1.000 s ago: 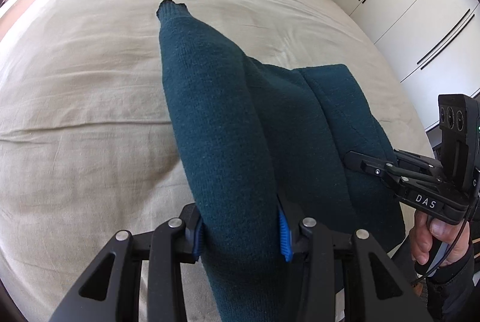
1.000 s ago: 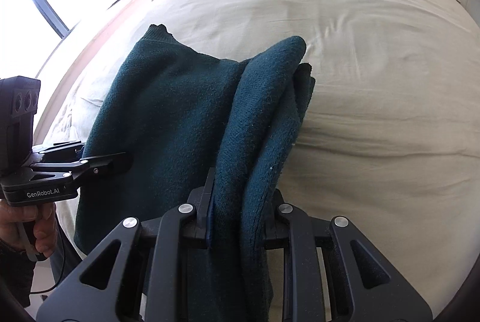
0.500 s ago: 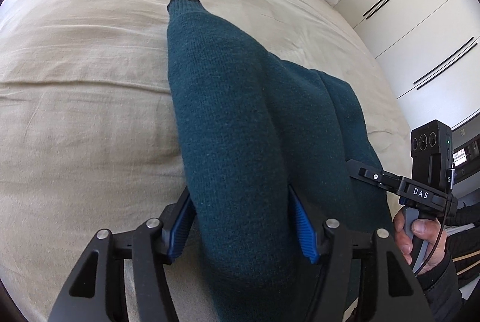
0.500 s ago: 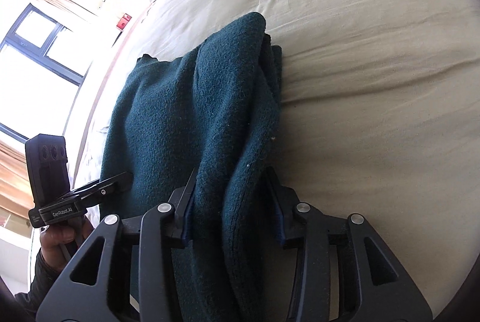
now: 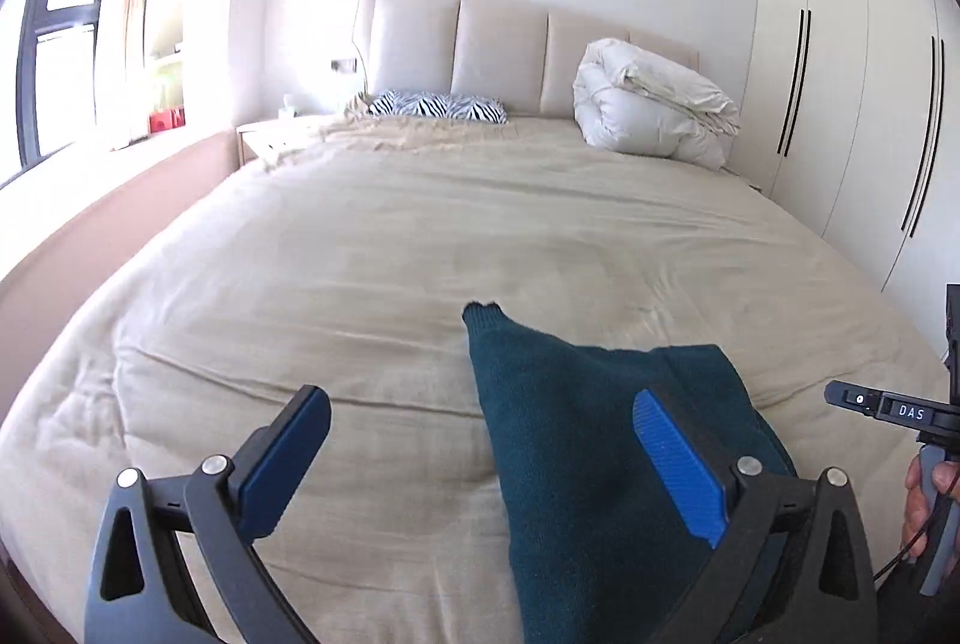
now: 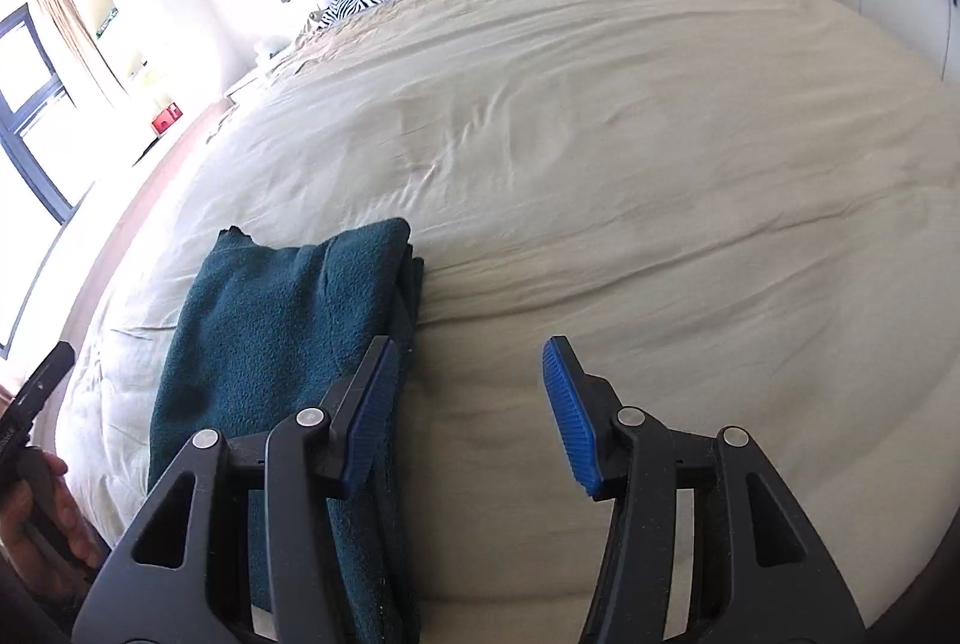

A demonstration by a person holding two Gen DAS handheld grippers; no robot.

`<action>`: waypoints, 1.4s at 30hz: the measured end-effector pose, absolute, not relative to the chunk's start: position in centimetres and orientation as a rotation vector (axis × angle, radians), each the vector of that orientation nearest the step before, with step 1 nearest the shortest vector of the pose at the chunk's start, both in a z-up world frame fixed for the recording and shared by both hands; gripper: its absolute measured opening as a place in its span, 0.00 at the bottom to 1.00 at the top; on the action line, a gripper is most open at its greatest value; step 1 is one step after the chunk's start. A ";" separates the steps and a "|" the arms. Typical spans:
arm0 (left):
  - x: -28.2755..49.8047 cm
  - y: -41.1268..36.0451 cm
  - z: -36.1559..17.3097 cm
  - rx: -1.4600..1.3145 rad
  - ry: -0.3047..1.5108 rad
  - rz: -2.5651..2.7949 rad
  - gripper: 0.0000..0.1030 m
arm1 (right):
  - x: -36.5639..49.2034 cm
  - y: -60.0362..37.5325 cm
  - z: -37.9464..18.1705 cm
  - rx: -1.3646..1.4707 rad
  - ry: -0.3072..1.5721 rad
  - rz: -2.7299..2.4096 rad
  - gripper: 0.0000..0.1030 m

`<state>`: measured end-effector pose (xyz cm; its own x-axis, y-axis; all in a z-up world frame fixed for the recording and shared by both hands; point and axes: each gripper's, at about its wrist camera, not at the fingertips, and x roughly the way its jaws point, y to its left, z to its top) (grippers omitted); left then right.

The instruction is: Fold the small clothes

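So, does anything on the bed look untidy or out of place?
Only slightly. The teal sweater lies folded on the beige bedcover, but one corner sticks out past the fold, and the edge layers are not aligned. Nothing is spilled or damaged.

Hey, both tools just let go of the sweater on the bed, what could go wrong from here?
1. The sweater lies near the bed edge; it might slide off.
2. The left tool is opening with one finger over the knit and may snag it.
3. The right tool, also opening, may nudge the fold.

beige bed (image 5: 360,248), zebra pillow (image 5: 437,106), white duvet (image 5: 651,107)
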<state>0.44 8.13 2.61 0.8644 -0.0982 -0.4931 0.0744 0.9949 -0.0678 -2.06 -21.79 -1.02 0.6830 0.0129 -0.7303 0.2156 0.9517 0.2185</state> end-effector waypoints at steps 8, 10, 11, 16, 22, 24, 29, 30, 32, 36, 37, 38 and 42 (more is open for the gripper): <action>-4.6 8.2 13.3 0.081 0.169 0.025 1.00 | -9.7 -20.9 10.8 0.201 0.350 -0.204 0.90; -5.9 8.4 15.2 0.068 0.124 0.046 1.00 | -11.9 -20.6 13.8 0.179 0.217 -0.240 1.00; -6.2 8.4 16.1 0.050 0.131 0.036 1.00 | -12.9 -20.4 15.2 0.167 0.158 -0.255 1.00; -5.8 8.8 17.3 -0.003 0.192 0.033 1.00 | -15.6 -19.7 20.2 0.121 0.082 -0.275 1.00; -5.1 7.6 13.0 0.000 0.357 0.059 1.00 | -15.3 -18.4 19.3 0.086 0.242 -0.315 1.00; -4.5 7.1 10.9 0.019 0.450 0.060 1.00 | -14.9 -18.0 17.8 0.094 0.313 -0.314 1.00; -2.6 6.2 5.4 0.028 0.667 0.062 1.00 | -13.3 -16.8 12.2 0.125 0.506 -0.279 1.00; -2.5 6.0 4.2 0.026 0.707 0.058 1.00 | -12.9 -16.5 11.1 0.129 0.550 -0.275 1.00; -2.3 5.7 2.4 0.008 0.780 0.036 1.00 | -12.1 -15.7 8.2 0.129 0.637 -0.262 1.00; -2.4 5.0 -0.7 -0.002 0.887 0.020 1.00 | -11.1 -14.5 3.6 0.132 0.791 -0.259 1.00; -2.5 4.8 -1.2 0.010 0.901 0.022 1.00 | -10.9 -14.4 2.7 0.143 0.826 -0.254 1.00; -2.6 4.6 -1.6 0.019 0.913 0.023 1.00 | -10.7 -14.4 1.8 0.156 0.852 -0.251 1.00; -2.3 4.6 -2.3 0.019 0.938 0.020 1.00 | -10.0 -14.2 0.4 0.159 0.902 -0.260 1.00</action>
<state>-2.35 4.58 -2.32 0.5916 0.0253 -0.8058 -0.0086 0.9996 0.0251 -10.04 -14.22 0.35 0.5918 -0.1556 -0.7910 0.2885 0.9571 0.0276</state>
